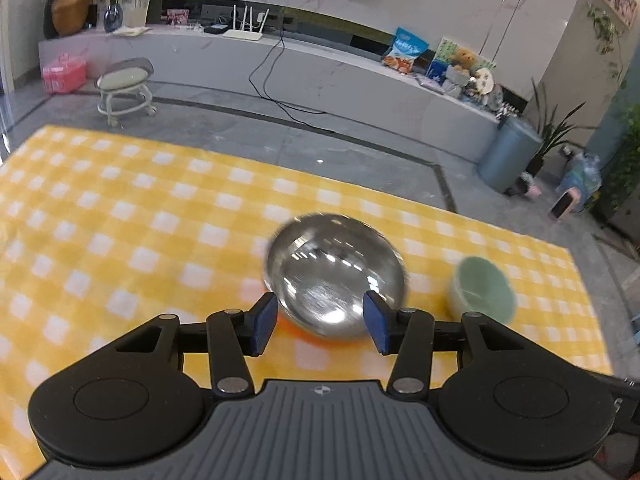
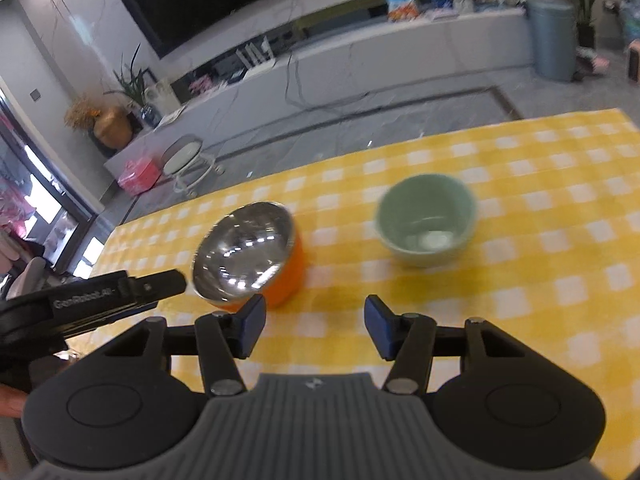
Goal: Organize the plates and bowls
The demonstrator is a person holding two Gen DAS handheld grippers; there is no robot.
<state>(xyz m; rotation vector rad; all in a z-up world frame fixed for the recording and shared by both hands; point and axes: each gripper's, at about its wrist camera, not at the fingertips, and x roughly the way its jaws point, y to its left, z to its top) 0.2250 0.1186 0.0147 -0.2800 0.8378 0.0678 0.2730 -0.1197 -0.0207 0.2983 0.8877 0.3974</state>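
A steel bowl with an orange outside (image 1: pixel 332 264) stands on the yellow checked tablecloth (image 1: pixel 120 208), with a pale green bowl (image 1: pixel 484 288) to its right. My left gripper (image 1: pixel 320 312) is open, its blue pads either side of the steel bowl's near rim without pressing on it. In the right wrist view the steel bowl (image 2: pixel 244 248) sits left and the green bowl (image 2: pixel 426 218) right. My right gripper (image 2: pixel 316 320) is open over bare cloth in front of the gap between them. A finger of the left gripper (image 2: pixel 160 282) reaches in beside the steel bowl's left rim.
The table's far edge (image 1: pixel 280 164) drops to a grey floor. Beyond it stand a small wheeled stool (image 1: pixel 124 88), a pink box (image 1: pixel 64 72), a long low cabinet (image 1: pixel 320 76) and a blue bin (image 1: pixel 508 156). A hand shows at the right wrist view's left edge (image 2: pixel 8 400).
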